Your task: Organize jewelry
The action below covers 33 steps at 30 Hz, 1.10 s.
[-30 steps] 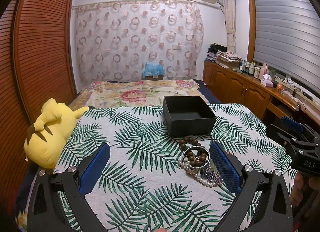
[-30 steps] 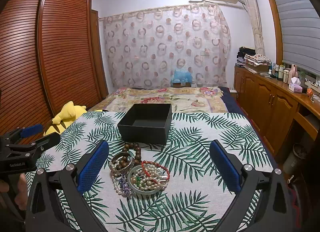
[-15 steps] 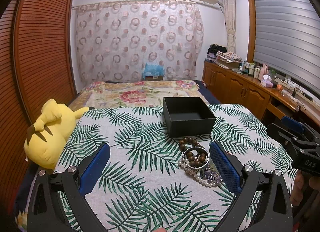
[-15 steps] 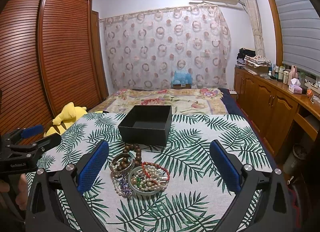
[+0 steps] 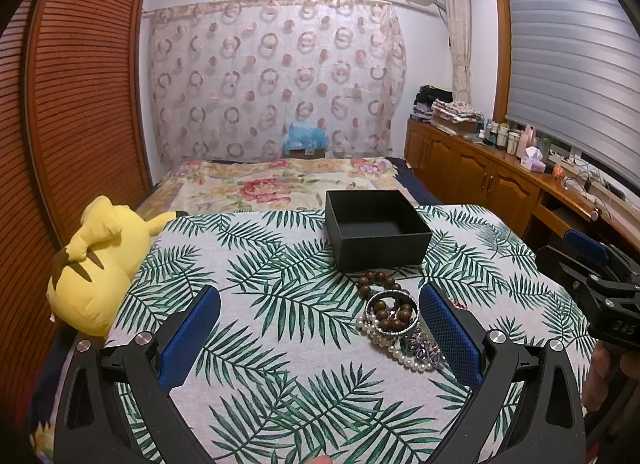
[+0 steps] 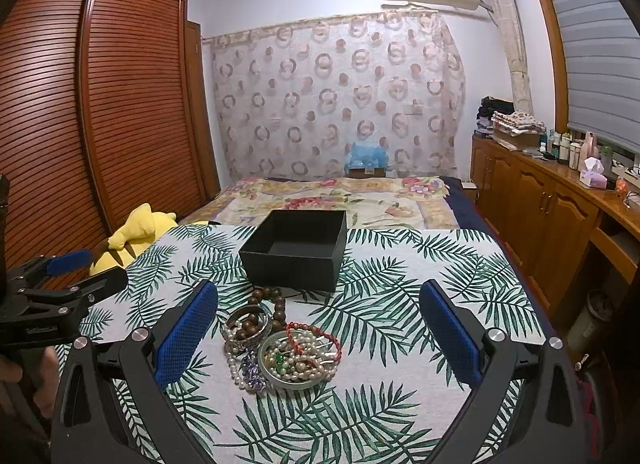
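Observation:
An empty black box (image 5: 376, 230) (image 6: 298, 250) stands on the palm-leaf cloth (image 5: 260, 264). In front of it lies a jewelry pile: brown wooden beads (image 5: 378, 282) (image 6: 270, 298), a silver bangle (image 5: 392, 314) (image 6: 246, 322), a pearl string with a purple piece (image 5: 416, 352) (image 6: 248, 372), and a round tin (image 6: 298, 360) of pearl and red bracelets. My left gripper (image 5: 320, 328) is open, the pile by its right finger. My right gripper (image 6: 318, 328) is open, with the pile between its fingers, nearer the left one.
A yellow plush toy (image 5: 96, 264) (image 6: 136, 232) lies at the cloth's left edge. A floral bedspread (image 5: 280, 184) stretches behind the box. Wooden cabinets (image 6: 536, 204) with bottles run along the right. A slatted wardrobe (image 6: 100, 112) stands left.
The right gripper has crept forward and a little left, so the box and pile sit slightly lower and closer. The left gripper has hardly moved.

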{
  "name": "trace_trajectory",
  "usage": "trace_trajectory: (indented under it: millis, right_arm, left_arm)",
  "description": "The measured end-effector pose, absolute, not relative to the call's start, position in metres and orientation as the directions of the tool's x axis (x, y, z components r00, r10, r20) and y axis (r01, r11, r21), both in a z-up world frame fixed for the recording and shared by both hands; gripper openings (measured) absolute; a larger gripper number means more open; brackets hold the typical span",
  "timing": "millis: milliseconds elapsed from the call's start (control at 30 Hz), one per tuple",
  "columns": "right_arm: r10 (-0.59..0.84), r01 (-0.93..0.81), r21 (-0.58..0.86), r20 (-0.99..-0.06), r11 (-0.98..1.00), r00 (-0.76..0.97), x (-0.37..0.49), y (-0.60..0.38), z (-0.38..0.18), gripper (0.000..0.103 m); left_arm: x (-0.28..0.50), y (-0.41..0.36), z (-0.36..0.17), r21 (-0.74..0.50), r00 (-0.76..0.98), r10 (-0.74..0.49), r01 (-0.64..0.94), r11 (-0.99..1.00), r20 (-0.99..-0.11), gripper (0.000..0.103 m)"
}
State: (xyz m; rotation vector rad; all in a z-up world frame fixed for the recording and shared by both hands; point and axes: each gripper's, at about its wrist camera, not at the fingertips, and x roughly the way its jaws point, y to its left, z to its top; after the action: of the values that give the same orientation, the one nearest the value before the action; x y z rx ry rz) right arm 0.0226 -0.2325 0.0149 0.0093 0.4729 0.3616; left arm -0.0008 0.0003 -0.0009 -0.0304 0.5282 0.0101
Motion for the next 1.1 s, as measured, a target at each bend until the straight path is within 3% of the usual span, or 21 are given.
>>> trace_trajectory:
  millis: [700, 900, 1100]
  right_arm:
    - [0.371, -0.376, 0.097, -0.506, 0.921, 0.779, 0.03, -0.252, -0.032, 0.101]
    - [0.386, -0.388, 0.113, -0.536, 0.914, 0.751, 0.033, -0.258, -0.047, 0.091]
    - [0.374, -0.4, 0.085, -0.568, 0.912, 0.733, 0.034, -0.258, -0.059, 0.091]
  left_arm:
    - [0.032, -0.001, -0.044, -0.037, 0.784, -0.056, 0.042, 0.998, -0.618, 0.097]
    - [0.05, -0.002, -0.056, -0.028, 0.741, -0.065, 0.063, 0.998, -0.668, 0.097]
    - [0.067, -0.009, -0.065, 0.009, 0.709, -0.077, 0.117, 0.993, -0.7, 0.097]
